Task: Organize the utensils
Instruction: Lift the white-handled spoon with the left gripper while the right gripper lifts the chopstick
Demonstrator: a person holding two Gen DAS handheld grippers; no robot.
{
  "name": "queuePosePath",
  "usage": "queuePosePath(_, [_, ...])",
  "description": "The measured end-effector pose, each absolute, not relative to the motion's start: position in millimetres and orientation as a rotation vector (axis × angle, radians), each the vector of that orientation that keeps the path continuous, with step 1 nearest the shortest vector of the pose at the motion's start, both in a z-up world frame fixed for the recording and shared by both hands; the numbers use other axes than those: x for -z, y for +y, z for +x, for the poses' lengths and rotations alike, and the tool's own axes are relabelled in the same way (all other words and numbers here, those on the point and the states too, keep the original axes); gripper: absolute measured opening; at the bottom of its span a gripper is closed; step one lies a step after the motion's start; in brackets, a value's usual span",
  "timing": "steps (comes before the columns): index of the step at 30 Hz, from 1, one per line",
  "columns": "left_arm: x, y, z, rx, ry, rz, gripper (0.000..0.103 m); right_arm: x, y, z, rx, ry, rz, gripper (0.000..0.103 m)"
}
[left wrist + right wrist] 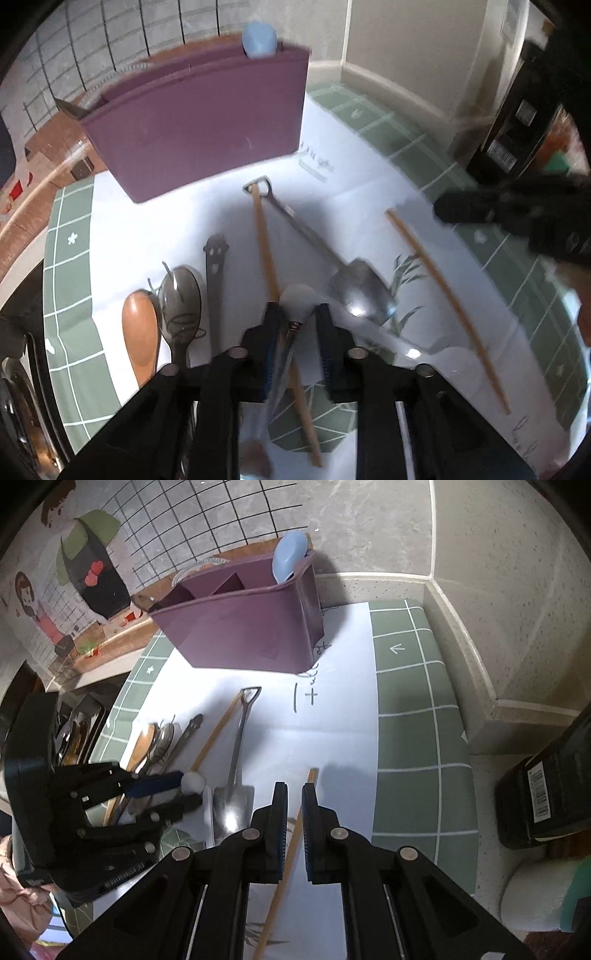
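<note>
Fingers (pixel 310 801) astride chopstick (pixel 286 856), R side

Daylit, bright. Glare on shiny steel shovel-shaped spoon (pixel 364 293). Motion blur; strong fisheye bending, dark vignette at corners.

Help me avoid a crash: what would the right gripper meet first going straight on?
Probably the thin wooden chopstick lying on the white paper sheet just beyond the right gripper tips; depth is unclear, so it might land on the paper beside it.
</note>
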State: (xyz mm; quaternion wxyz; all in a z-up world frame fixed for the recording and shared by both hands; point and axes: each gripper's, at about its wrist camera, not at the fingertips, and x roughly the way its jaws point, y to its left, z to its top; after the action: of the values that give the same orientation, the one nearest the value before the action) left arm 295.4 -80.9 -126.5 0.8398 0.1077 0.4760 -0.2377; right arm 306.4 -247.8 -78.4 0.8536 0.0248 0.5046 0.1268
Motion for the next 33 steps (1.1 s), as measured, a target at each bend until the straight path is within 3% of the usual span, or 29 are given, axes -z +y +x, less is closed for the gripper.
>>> queuePosePath(6, [97.5,-58.7,287.6,0.480,0.922,0.127,0.019,93.2,-250.0,304.5,-0.212,1.102,0.046,0.027])
queuePosePath(13, [88.2,-29.9,284.4,0.450,0.912,0.078,0.019,111.5,-218.9,312.0,-0.189,1.154,-0.006,0.027])
queuePosePath(15, [86.6,-24.6,283.6,0.436,0.903,0.066,0.019,116.1,-212.5,311.9,-0.185,1.179,-0.032,0.024])
queuePosePath(16, [85.7,-21.7,283.3,0.431,0.898,0.059,0.019,116.1,-210.6,310.0,-0.172,1.166,-0.049,0.010])
queuePosePath(17, [86.2,-21.2,283.8,0.426,0.893,0.052,0.019,117.3,-208.5,308.7,-0.176,1.177,-0.063,0.007])
queuePosePath(33, [9.3,13.0,229.2,0.356,0.691,-0.070,0.018,34.5,-218.8,261.6,-0.311,0.957,-0.013,0.005])
